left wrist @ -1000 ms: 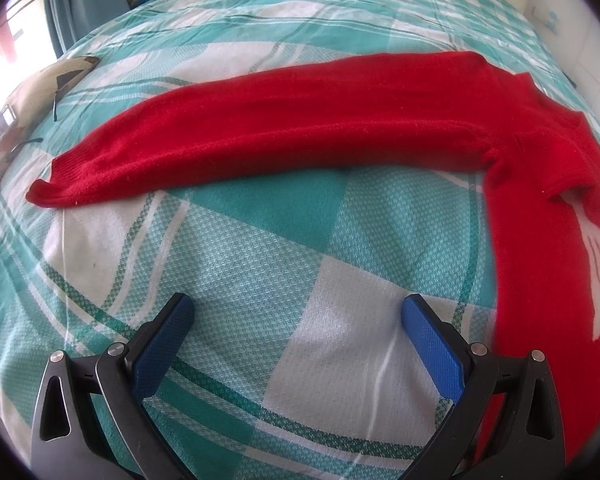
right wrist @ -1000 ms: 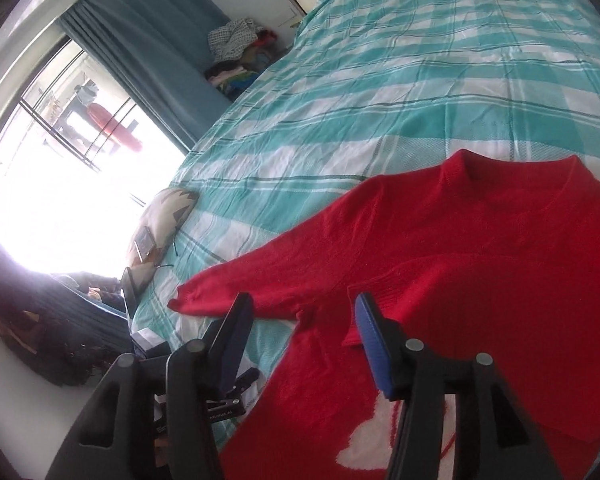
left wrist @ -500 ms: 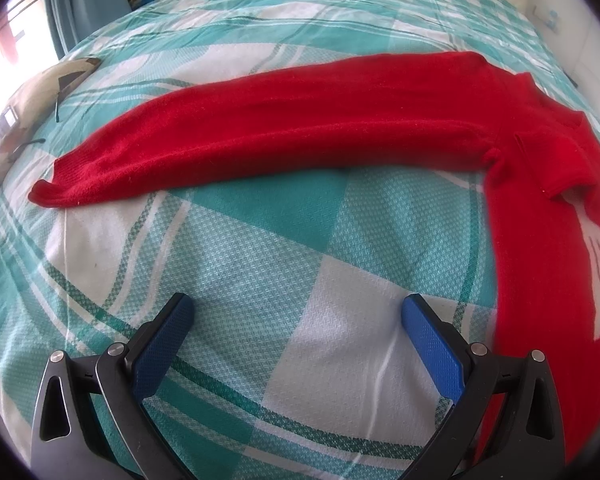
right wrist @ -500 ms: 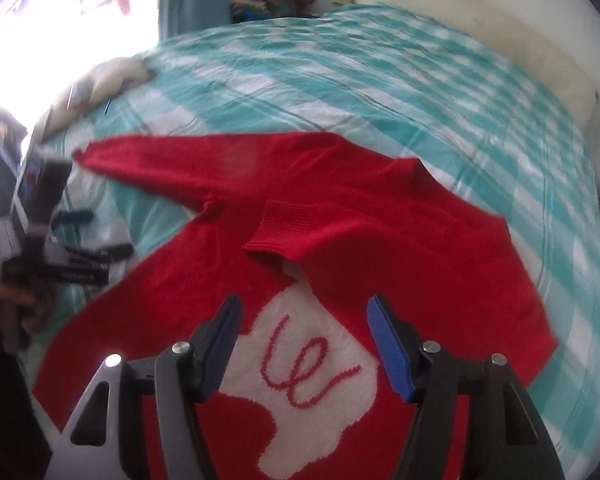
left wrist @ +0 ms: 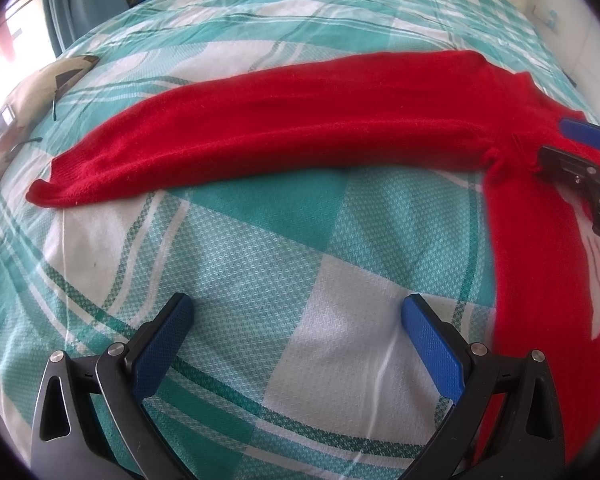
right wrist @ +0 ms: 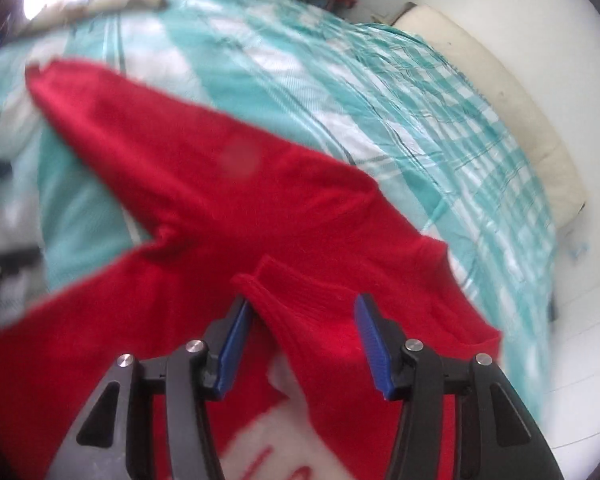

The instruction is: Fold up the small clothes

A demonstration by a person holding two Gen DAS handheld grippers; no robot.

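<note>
Teal and white checked bedding [left wrist: 284, 240] fills the left wrist view, with a red sweater [left wrist: 532, 264] lying flat on it at the right and its long sleeve [left wrist: 260, 136] stretched out to the left across the far part. The left gripper [left wrist: 296, 336] hovers over bare bedding near the camera, jaws wide and empty. The right gripper [left wrist: 560, 142] enters at the far right edge over the sweater's shoulder.

From the right wrist the picture is blurred. A folded-over sleeve cuff [right wrist: 300, 300] lies on the sweater's chest, between the half-open jaws of the right gripper [right wrist: 300, 320], which have just been closing; whether the pads press it I cannot tell. A hurried pinch could catch the chest layer beneath too, dragging the sweater askew.
</note>
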